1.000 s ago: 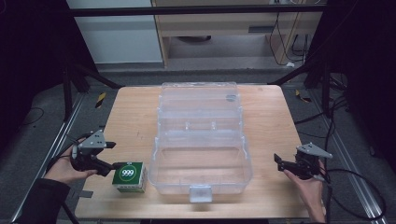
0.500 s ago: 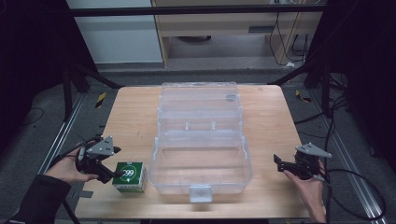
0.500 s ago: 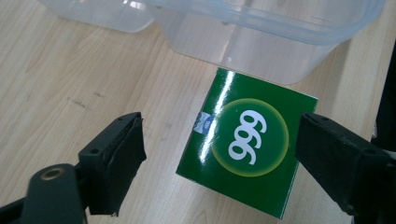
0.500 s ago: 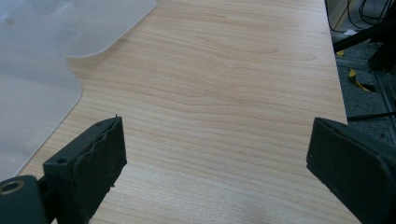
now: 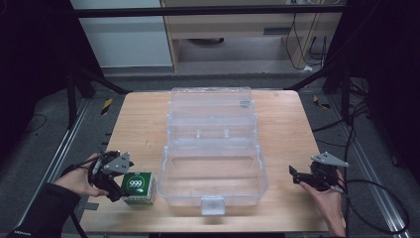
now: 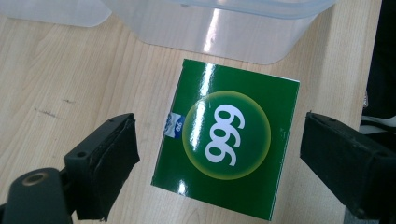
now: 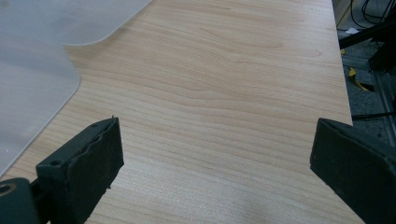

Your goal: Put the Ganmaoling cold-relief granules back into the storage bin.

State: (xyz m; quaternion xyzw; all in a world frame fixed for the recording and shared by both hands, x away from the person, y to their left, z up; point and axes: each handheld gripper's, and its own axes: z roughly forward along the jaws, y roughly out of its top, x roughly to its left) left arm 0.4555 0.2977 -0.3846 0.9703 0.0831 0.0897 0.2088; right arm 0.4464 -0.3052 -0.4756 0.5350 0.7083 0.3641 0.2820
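Left gripper (image 6: 219, 154) low at the table's (image 5: 287, 124) near left corner, pointing down over the green box (image 6: 226, 140); jaws just opened wide, straddling the box, pads clear of both sides. Box flat on the wood, just beside the clear bin's (image 5: 213, 171) left wall. Right gripper (image 5: 303, 177) held level near the right edge, pointing toward the bin, jaws wide apart, nothing between them.

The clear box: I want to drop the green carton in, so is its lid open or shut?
Open: the clear box has its lid folded back flat on the table; nothing visible inside.
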